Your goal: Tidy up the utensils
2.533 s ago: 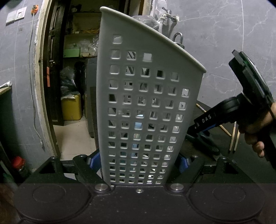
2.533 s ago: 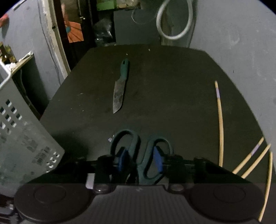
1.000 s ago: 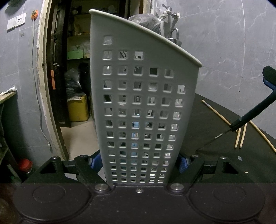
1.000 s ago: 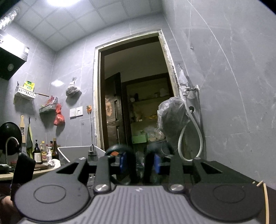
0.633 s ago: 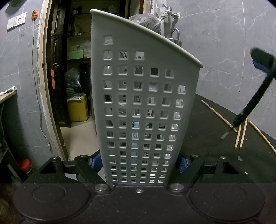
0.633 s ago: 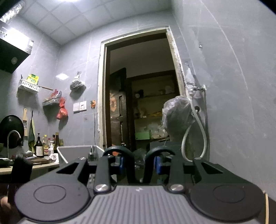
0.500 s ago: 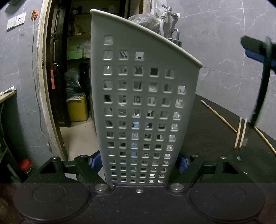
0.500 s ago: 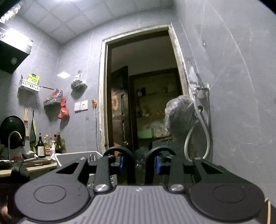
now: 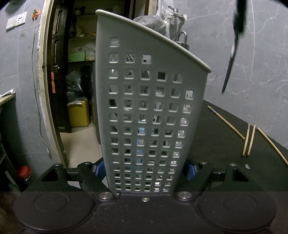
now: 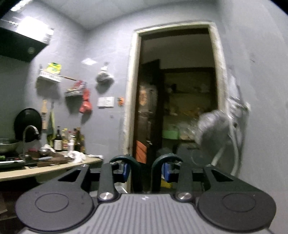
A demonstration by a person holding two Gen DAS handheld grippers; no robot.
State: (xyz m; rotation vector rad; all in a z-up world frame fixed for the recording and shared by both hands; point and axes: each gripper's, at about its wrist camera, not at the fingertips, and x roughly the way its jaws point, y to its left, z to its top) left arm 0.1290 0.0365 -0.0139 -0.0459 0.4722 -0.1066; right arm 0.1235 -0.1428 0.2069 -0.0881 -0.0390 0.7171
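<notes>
Left wrist view: your left claw (image 9: 144, 170) is clamped on the lower sides of the tall grey perforated plastic utensil basket (image 9: 149, 108), its blue pads (image 9: 99, 169) pressing the basket's walls on either side. The basket stands upright in front of the lens, with its rim slanting down toward the right. Behind its top edge show a metal tap (image 9: 175, 14) and a grey plastic bag (image 9: 151, 22). To the right lies the dark counter (image 9: 212, 136), and on it are four thin pale wooden chopsticks (image 9: 249, 139), well apart from the basket. High at upper right, the blades of the dark green-handled scissors (image 9: 229, 72) hang point down in the air, blurred, above the counter and to the right of the basket's rim.

Right wrist view: your right claw (image 10: 145, 170) has the scissors' two handle loops (image 10: 166, 160) between its blue pads; the jaws are easing apart, yet the pads appear to sit against the loops. The picture is blurred. The claw points level at an open doorway (image 10: 180, 108) in a grey wall. At left, a pale kitchen worktop (image 10: 45, 167) carries bottles (image 10: 66, 138), a curved faucet (image 10: 30, 133) and cloths.
</notes>
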